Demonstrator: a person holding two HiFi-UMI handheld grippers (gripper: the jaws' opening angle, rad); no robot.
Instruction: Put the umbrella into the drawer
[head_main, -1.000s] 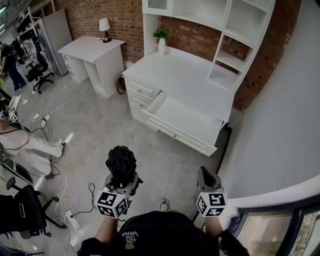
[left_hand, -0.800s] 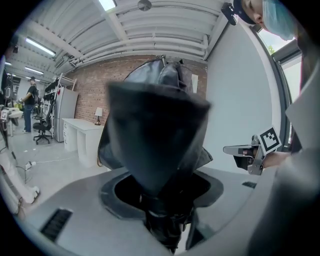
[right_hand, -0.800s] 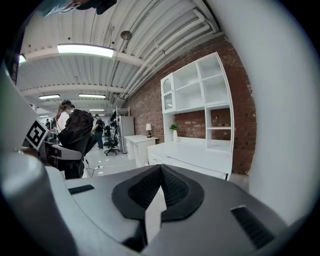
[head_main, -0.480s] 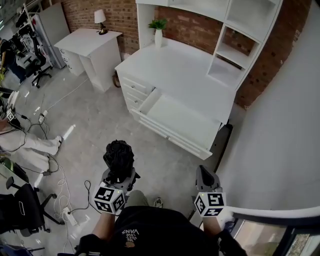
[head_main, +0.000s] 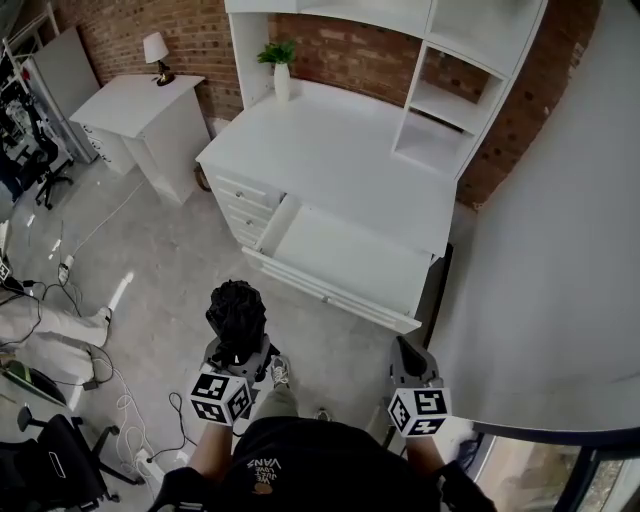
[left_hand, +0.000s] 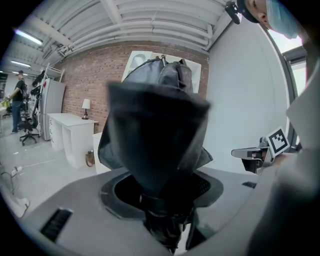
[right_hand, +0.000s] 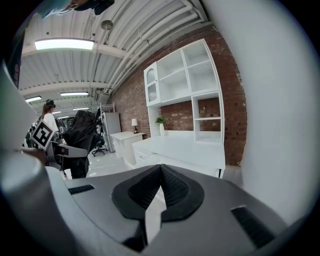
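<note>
**Change since the earlier frames.** The open drawer and its white desk sit lower and further left in the head view, and nearer the person. The gap of grey floor before the drawer front has shrunk. The hold on both grippers is unchanged.

**Item 1, umbrella.** Black, folded, bundled fabric uppermost. It is short of the drawer's front left corner, over the floor, not yet in the drawer. It is clamped at its lower end by the left gripper, whose jaws stand part-spread around it.

**Item 2, right gripper.** It is short of the drawer's front right corner. Its pads are pressed together with nothing between them.

**Item 3, surroundings.**
- Behind the drawer is a white shelf unit on the desk.
- At the desk's far left corner is a green plant in a white vase.
- Left of the drawer are a stack of closed drawers, then a white side table with a lamp.
- Right of the drawer are a dark upright panel and a curved white wall.
- Well left of the drawer are floor cables and a black office chair.

**Item 4, path.** Only floor lies between the umbrella and the drawer front. A shoe is planted just beside the left gripper.

**Item 5, markings.** Each gripper's cube carries black-and-white square patterns. Pale print on the person's black garment reads "VANS"; the smaller line beneath is illegible.
</note>
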